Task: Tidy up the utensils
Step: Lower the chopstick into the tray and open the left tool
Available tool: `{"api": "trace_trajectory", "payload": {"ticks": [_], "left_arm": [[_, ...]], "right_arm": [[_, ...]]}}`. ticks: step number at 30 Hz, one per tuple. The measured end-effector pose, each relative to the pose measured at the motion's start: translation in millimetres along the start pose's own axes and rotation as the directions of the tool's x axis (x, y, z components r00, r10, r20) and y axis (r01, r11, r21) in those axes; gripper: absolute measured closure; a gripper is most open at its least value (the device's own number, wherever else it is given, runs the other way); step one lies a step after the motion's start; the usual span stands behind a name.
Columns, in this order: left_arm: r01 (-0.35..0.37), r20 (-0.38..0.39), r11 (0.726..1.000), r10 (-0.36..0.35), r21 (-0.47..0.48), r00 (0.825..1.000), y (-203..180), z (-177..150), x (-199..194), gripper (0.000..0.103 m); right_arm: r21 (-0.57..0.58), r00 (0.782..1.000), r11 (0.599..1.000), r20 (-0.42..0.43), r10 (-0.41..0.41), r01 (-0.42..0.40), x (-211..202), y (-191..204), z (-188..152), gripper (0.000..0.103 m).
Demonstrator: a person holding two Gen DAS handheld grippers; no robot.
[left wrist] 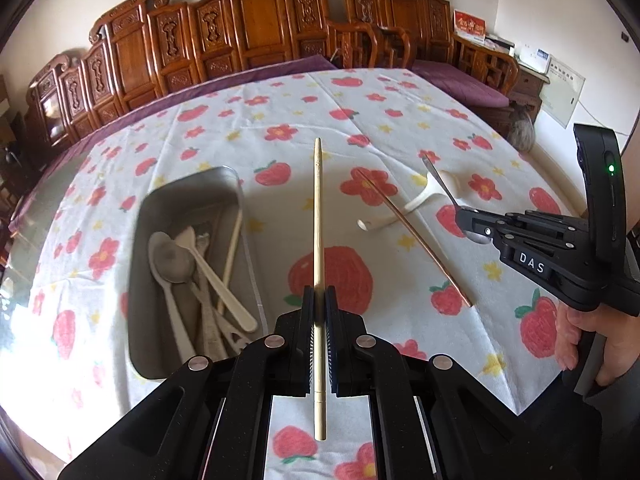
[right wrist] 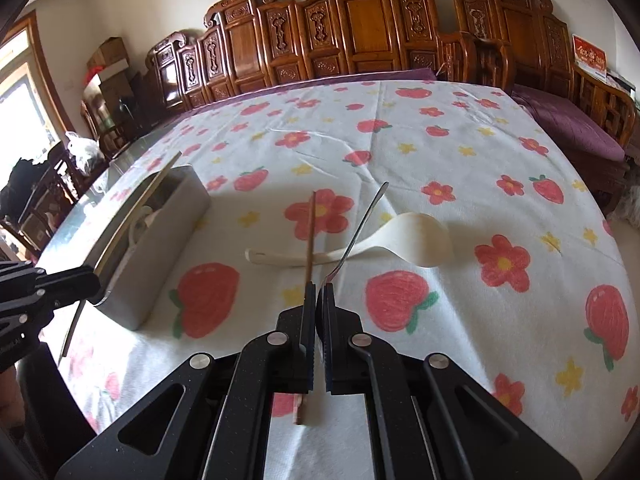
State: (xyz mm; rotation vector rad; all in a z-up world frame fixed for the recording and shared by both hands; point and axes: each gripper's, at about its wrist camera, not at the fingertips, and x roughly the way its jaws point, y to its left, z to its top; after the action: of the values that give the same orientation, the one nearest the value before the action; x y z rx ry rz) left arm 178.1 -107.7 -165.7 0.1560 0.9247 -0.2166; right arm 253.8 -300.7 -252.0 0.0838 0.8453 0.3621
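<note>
Before carved wooden screens (left wrist: 256, 28), on the floral tablecloth (left wrist: 400, 120), left gripper (left wrist: 319, 312) clamps bamboo chopstick (left wrist: 318, 220), right gripper (right wrist: 319, 308) metal spoon (right wrist: 360, 228).

Tray (left wrist: 230, 184) left of ladle (left wrist: 416, 198), on tablecloth (left wrist: 248, 120)

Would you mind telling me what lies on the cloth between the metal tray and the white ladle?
In the left wrist view, only the reddish-brown chopstick lies between the metal tray and white ladle, crossing the ladle's handle.

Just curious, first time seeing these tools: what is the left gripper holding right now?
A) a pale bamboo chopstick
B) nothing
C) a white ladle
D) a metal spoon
A: the left gripper is shut on the pale bamboo chopstick; the metal spoon sits in the right gripper.
</note>
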Motion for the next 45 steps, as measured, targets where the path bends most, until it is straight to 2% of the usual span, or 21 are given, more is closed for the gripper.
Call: {"api": "trace_trajectory", "payload": {"ticks": [8,17,23,29,45], "left_arm": [[-0.010,0.034,0.999,0.012,-0.047,0.999,45.5,-9.6,-25.6,0.098],[-0.017,0.039,0.995,0.021,-0.102,0.999,93.7,-16.7,-29.5,0.099],[0.001,0.020,0.991,0.002,-0.132,1.000,118.1,-10.1,-13.2,0.099],[0.030,-0.017,0.986,-0.034,-0.165,0.999,133.9,-2.5,15.1,0.099],[0.041,-0.085,0.983,-0.057,-0.178,0.995,140.8,3.6,56.9,0.098]], "right_arm": [[-0.060,1.000,0.998,0.024,0.016,-0.014,-16.6,40.0,1.1,0.099],[-0.160,0.998,0.986,0.042,0.053,-0.046,-43.2,94.8,-2.0,0.099],[-0.214,0.997,0.975,0.038,0.070,-0.060,-48.7,123.2,-1.9,0.099],[-0.236,0.997,0.969,0.012,0.074,-0.070,-37.4,135.9,1.8,0.099],[-0.241,0.996,0.966,-0.027,0.090,-0.094,-13.0,144.1,13.8,0.099]]}}
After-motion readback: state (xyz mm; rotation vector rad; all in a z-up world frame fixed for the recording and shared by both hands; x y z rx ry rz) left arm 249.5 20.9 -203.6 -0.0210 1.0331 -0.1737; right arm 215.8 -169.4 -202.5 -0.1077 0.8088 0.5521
